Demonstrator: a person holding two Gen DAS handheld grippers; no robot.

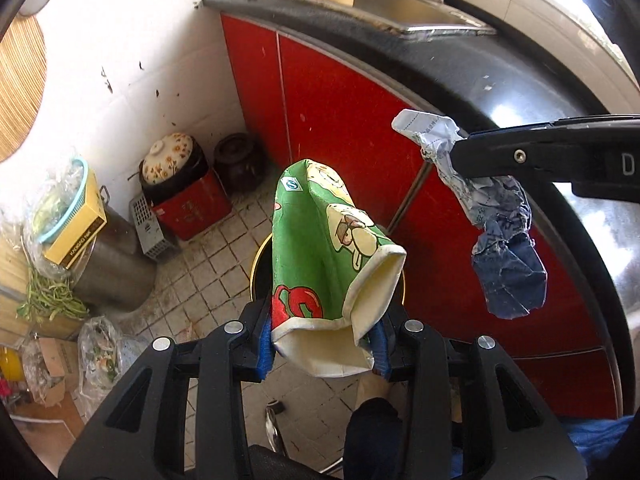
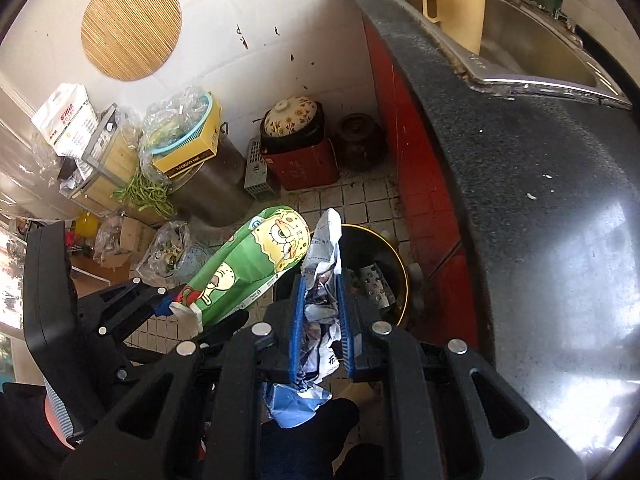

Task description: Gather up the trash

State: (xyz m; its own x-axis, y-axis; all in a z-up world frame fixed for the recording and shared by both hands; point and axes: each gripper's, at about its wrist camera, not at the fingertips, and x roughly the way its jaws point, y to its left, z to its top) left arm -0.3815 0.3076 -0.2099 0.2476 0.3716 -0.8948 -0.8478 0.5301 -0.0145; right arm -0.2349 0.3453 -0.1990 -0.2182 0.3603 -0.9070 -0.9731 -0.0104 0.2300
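Down my left wrist view, my left gripper [image 1: 324, 344] clamps the green cartoon carton [image 1: 324, 248] by its open end, directly above the trash bin [image 1: 260, 264] on the floor; off to its right, my right gripper [image 1: 460, 156] pinches the crumpled paper [image 1: 496, 220]. Then the right wrist view: its blue pads [image 2: 298, 320] squeeze that paper, the bin just ahead, carton to its left.
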